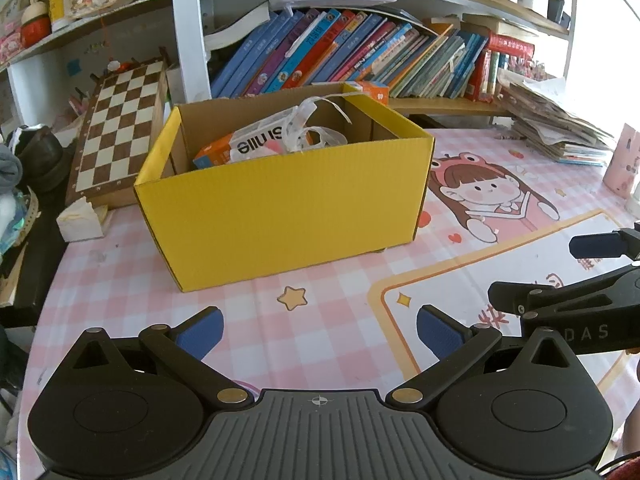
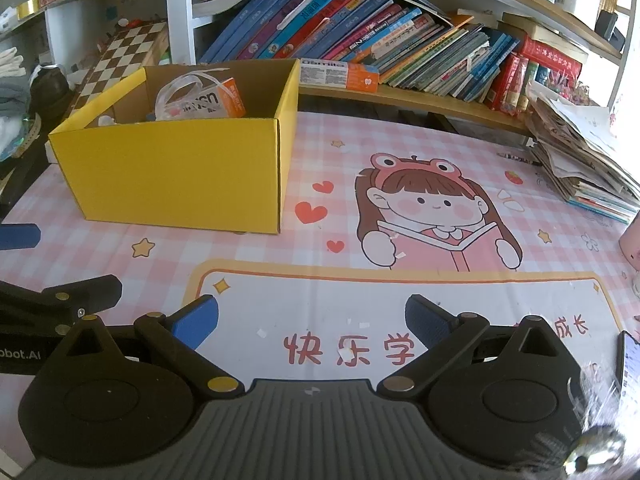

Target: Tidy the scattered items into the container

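Observation:
A yellow cardboard box (image 1: 288,196) stands on the pink checked desk mat, seen to the upper left in the right wrist view (image 2: 176,168). Inside lie an orange-and-white carton (image 1: 256,142) and a crumpled clear plastic bag (image 1: 316,128); the same carton (image 2: 212,102) shows in the right wrist view. My left gripper (image 1: 320,330) hovers open over the mat in front of the box, holding nothing. My right gripper (image 2: 312,318) is open and empty over the mat's white panel, right of the box. Each gripper shows at the edge of the other's view.
A leaning row of books (image 1: 360,56) fills the shelf behind the box. A chessboard (image 1: 120,128) leans at the back left. A paper stack (image 2: 576,152) sits at the right, a long orange-and-white carton (image 2: 340,74) on the shelf ledge, a phone (image 2: 630,368) at the right edge.

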Motion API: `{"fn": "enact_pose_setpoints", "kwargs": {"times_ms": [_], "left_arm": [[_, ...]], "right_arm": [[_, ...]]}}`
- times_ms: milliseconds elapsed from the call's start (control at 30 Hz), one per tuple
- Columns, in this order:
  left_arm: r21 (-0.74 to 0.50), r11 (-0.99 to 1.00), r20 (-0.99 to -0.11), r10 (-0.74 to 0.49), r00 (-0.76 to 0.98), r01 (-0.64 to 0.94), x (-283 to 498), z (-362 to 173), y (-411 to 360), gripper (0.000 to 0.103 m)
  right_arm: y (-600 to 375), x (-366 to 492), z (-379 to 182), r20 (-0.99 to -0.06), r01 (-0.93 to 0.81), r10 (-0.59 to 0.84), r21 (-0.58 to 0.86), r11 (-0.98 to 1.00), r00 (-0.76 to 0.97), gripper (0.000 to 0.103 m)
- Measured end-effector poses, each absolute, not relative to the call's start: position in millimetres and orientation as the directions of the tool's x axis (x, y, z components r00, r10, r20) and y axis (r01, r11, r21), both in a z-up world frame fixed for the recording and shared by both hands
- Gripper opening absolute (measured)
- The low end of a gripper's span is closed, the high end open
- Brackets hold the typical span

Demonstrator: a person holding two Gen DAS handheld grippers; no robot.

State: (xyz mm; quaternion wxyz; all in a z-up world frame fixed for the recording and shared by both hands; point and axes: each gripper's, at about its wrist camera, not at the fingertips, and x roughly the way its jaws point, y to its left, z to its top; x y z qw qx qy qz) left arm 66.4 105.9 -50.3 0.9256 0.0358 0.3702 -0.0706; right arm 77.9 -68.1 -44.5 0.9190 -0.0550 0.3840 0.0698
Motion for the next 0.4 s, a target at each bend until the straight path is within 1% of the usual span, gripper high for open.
{"fn": "enact_pose_setpoints", "kwargs": {"times_ms": [400], "left_arm": [[0.005,0.986,-0.699,-0.117,0.705,0.168,69.5,-55.3,107.2,0.103]], "right_arm": [[-66.3,82.1,-49.6,-0.73,-0.173,0.083,-0.05,0.984,0.678,0.101]]}}
